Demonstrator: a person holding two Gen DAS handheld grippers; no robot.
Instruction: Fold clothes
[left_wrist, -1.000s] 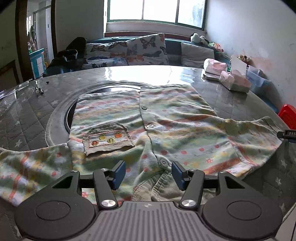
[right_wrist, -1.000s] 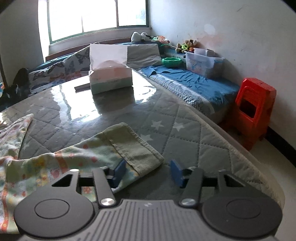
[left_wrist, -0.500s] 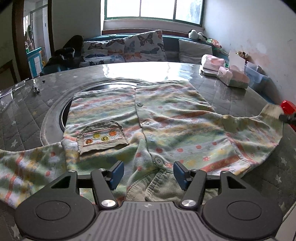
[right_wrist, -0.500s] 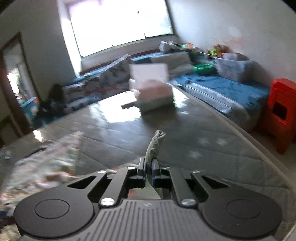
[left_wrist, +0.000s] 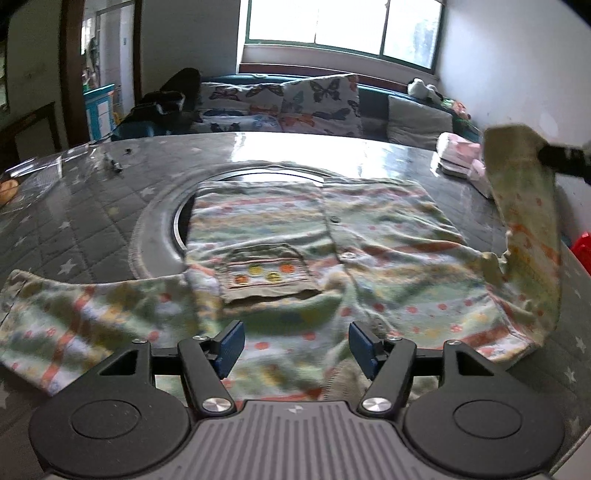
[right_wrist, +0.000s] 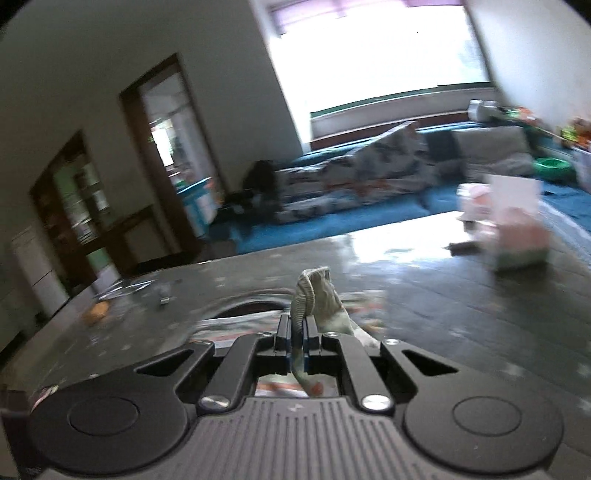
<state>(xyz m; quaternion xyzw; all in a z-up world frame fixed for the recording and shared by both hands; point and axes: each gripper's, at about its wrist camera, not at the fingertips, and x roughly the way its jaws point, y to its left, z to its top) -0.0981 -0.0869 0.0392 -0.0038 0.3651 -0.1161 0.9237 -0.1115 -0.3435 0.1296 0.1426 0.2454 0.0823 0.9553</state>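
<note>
A striped, dotted baby cardigan (left_wrist: 314, 236) with a front pocket (left_wrist: 266, 273) lies face up and buttoned on the round grey table (left_wrist: 74, 229). Its left sleeve (left_wrist: 92, 321) lies flat and spread out. My left gripper (left_wrist: 295, 347) hovers low over the collar end. Its jaws are opening, and the cloth lies under them, not pinched. The right sleeve (left_wrist: 528, 206) hangs lifted off the table. My right gripper (right_wrist: 297, 332) is shut on the ribbed cuff (right_wrist: 314, 291), which sticks up past the pads. That gripper (left_wrist: 554, 157) also shows at the right in the left wrist view.
A tissue box (right_wrist: 517, 236) and a pink packet (left_wrist: 458, 155) sit at the table's far right. The turntable ring (left_wrist: 159, 229) lies under the cardigan. Small items (left_wrist: 112, 166) lie far left. A sofa with butterfly cushions (left_wrist: 288, 107) stands behind, and a red stool (left_wrist: 581, 251) to the right.
My right gripper closed on the sleeve cuff, raised it off the table and swung toward the cardigan. My left gripper's jaws spread wider and it shifted slightly over the collar.
</note>
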